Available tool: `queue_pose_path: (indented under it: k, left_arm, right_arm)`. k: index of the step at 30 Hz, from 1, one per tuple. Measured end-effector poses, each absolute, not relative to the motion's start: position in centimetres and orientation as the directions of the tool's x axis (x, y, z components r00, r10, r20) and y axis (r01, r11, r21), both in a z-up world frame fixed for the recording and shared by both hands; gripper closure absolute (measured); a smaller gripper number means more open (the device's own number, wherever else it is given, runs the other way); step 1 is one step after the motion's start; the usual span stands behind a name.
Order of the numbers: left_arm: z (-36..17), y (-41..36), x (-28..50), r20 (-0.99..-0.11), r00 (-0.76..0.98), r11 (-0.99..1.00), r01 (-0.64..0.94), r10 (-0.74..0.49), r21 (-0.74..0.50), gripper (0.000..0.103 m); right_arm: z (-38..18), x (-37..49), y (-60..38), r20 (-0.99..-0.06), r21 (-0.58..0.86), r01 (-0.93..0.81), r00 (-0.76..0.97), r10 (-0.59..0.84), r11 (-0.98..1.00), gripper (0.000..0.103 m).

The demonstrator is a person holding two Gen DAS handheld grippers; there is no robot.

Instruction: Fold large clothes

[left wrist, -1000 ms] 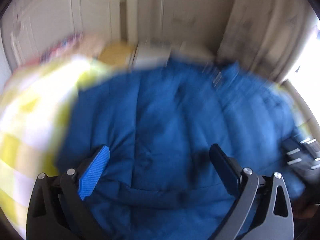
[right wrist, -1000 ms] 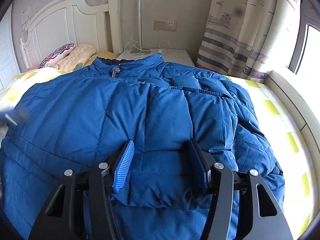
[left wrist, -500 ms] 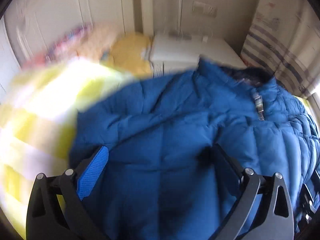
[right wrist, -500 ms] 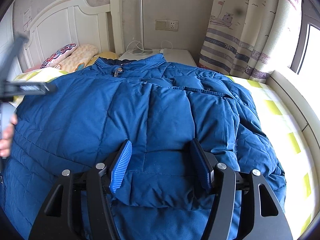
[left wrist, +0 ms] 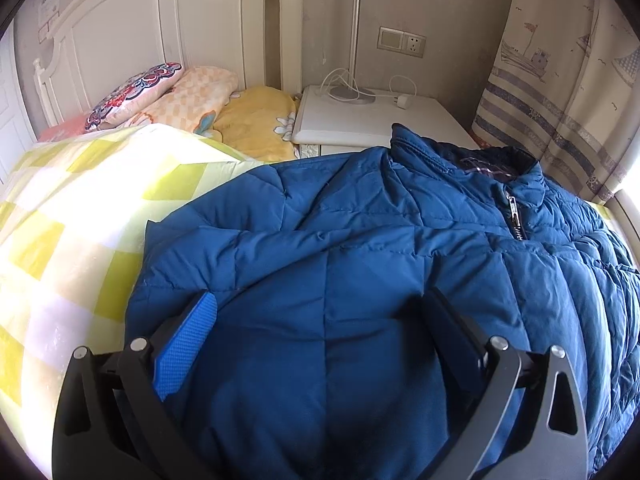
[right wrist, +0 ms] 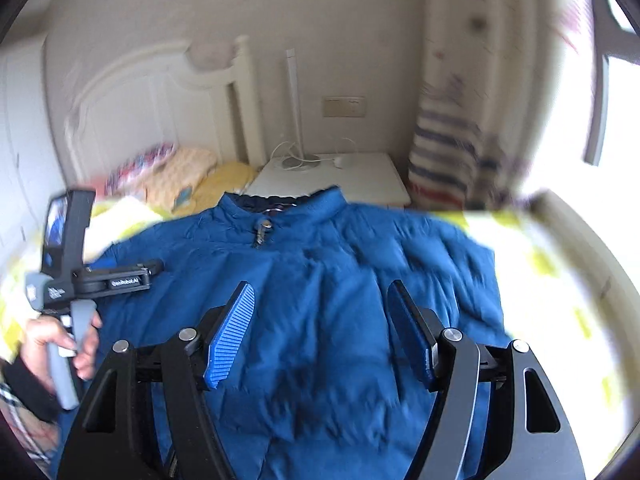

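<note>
Jaws of the right gripper (right wrist: 320, 328) have just been widening and stand apart above the blue jacket (right wrist: 320, 280) with nothing pinched, as do those of the left gripper (left wrist: 320, 328). Jacket lies spread across the yellow-checked quilt (left wrist: 72, 208), collar toward the white nightstand (left wrist: 360, 120) and headboard (left wrist: 160, 40).

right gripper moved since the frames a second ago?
Yes. The right gripper has lifted: the headboard and nightstand sit lower in its view. Its jaws have just been opening over the jacket, gripping nothing.
</note>
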State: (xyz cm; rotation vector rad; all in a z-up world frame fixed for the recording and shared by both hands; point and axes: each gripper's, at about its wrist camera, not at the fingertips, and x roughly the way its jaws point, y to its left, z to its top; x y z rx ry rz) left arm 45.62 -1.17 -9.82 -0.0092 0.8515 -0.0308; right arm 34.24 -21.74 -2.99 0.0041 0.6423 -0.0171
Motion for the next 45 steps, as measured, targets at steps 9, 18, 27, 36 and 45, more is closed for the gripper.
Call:
queue_pose_path:
  k: [9, 18, 27, 36, 45]
  left_arm:
    - [-9.8, -0.9, 45.5, -0.747, 0.664, 0.999, 0.023, -0.037, -0.029, 0.002]
    - [-9.7, -0.8, 45.4, -0.746, 0.666, 1.0, 0.021, -0.03, -0.021, 0.002]
    - [-9.7, -0.9, 45.4, -0.746, 0.665, 1.0, 0.02, -0.028, -0.02, 0.002]
    - [-9.5, -0.8, 45.4, -0.74, 0.673, 1.0, 0.01, -0.019, -0.016, 0.002]
    - [-6.6, -0.4, 41.2, -0.711, 0.696, 0.995, 0.072, -0.099, -0.068, 0.003]
  right_arm:
    - [-7.2, 40.8, -21.4, -0.784, -0.042, -0.091, 0.62, 0.024, 0.995, 0.035]
    - [-10.0, 46.0, -31.1, -0.845, 0.076, 0.193, 0.533, -0.04, 0.978, 0.022]
    - [-4.9, 37.8, -24.4, -0.708, -0.007, -0.041, 0.705, 0.025, 0.999, 0.018]
    - [-10.1, 39.1, -22.4, -0.747, -0.112, -0.08, 0.665, -0.031, 0.99, 0.012]
    - [-6.0, 32.2, -22.5, -0.738, -0.008, -0.128, 0.67, 0.081, 0.992, 0.012]
